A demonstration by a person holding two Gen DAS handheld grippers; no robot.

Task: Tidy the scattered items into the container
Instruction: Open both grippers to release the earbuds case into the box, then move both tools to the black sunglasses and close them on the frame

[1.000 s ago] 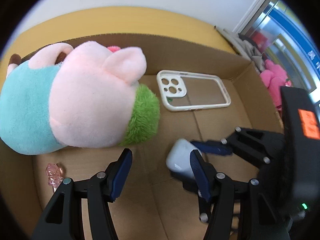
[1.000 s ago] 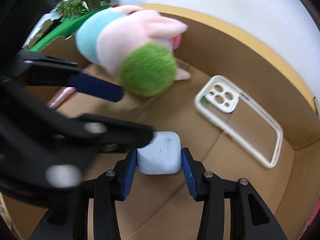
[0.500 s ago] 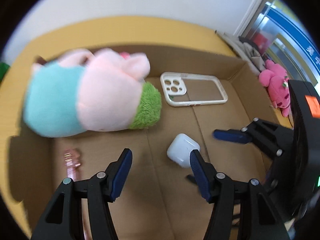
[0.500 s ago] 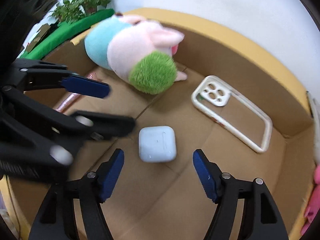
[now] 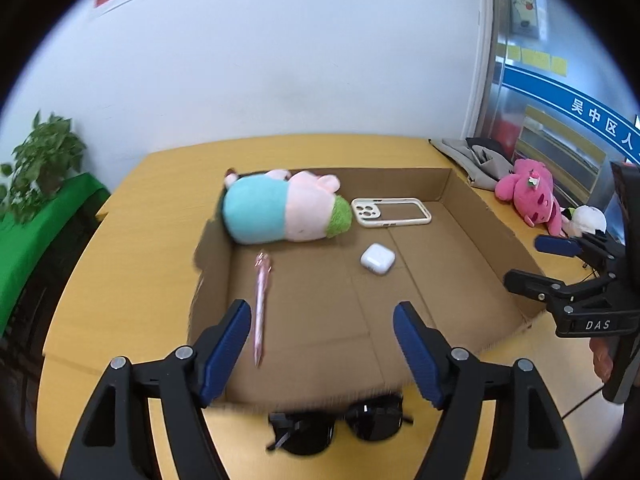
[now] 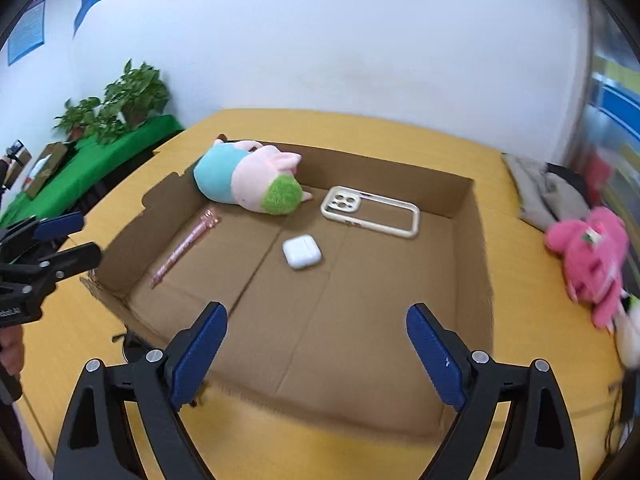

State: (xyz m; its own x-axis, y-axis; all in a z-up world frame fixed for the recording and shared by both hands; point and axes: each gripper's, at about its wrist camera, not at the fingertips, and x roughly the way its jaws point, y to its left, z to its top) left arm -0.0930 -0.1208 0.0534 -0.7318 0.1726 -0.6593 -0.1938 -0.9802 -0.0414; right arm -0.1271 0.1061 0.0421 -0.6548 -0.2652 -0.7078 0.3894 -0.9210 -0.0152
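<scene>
A shallow cardboard box (image 5: 488, 220) (image 6: 472, 216) lies on the yellow table. Inside it are a pink, teal and green plush toy (image 5: 280, 212) (image 6: 248, 180), a white phone case (image 5: 390, 212) (image 6: 370, 210), a white earbud case (image 5: 377, 259) (image 6: 301, 251) and a pink pen (image 5: 262, 296) (image 6: 184, 246). Black sunglasses (image 5: 340, 428) lie on the table just outside the box's near wall. My left gripper (image 5: 322, 344) hangs above the near edge, its jaws opening with nothing between them. My right gripper (image 6: 316, 354) is also pulled back over the box's near wall, jaws opening and empty.
A bright pink plush (image 5: 528, 196) (image 6: 592, 260) and a small white toy (image 5: 588, 220) lie on the table right of the box, with grey cloth (image 5: 476, 160) (image 6: 548, 192) behind. Potted plants (image 6: 116, 104) stand on a green-covered surface (image 5: 36, 232) at left. A hand (image 6: 12, 352) shows at the left edge.
My right gripper let go of the white earbud case, which now lies on the box floor. Both grippers opened wider and pulled back and up, away from the box.
</scene>
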